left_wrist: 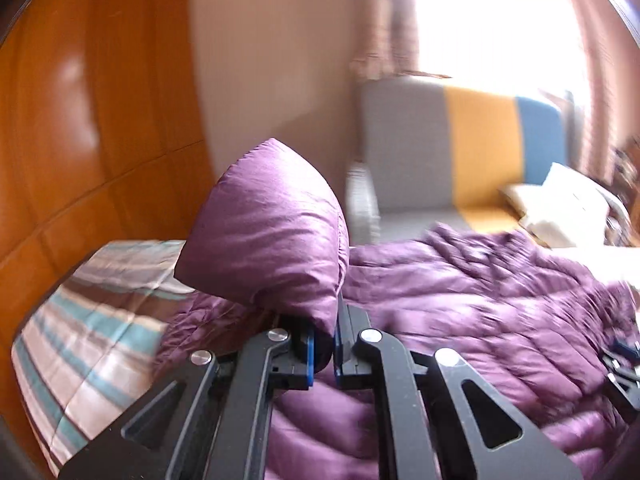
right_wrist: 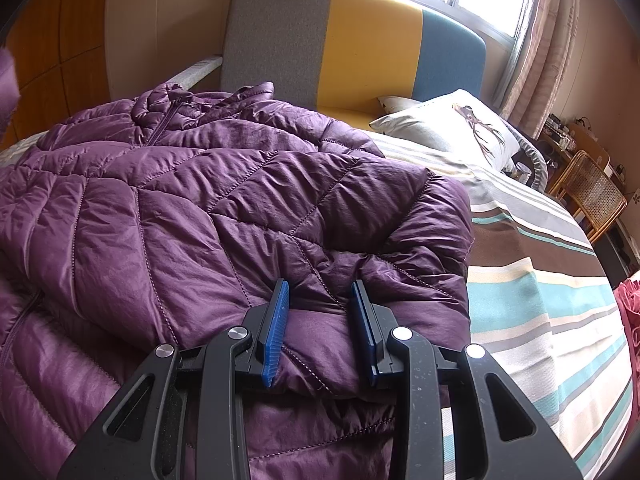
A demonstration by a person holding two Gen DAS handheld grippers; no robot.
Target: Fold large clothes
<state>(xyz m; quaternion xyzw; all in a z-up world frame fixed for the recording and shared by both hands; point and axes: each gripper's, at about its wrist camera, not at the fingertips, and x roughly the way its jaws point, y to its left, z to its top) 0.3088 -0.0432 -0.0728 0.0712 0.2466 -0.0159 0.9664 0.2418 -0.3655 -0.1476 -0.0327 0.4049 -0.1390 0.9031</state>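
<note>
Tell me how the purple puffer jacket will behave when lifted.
The purple puffer jacket is probably floppy: the part held in the left tongs droops. Its puffy quilting suggests lightness. The shiny fabric may slip from the open right tongs.

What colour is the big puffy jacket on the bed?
Purple: the quilted puffy jacket shows best in the right wrist view.

Jacket (left_wrist: 460, 300): blurred in my left view.
Left pads (left_wrist: 309, 354): partly hidden by fabric.
Shelf (right_wrist: 560, 136): items too small to tell.
</note>
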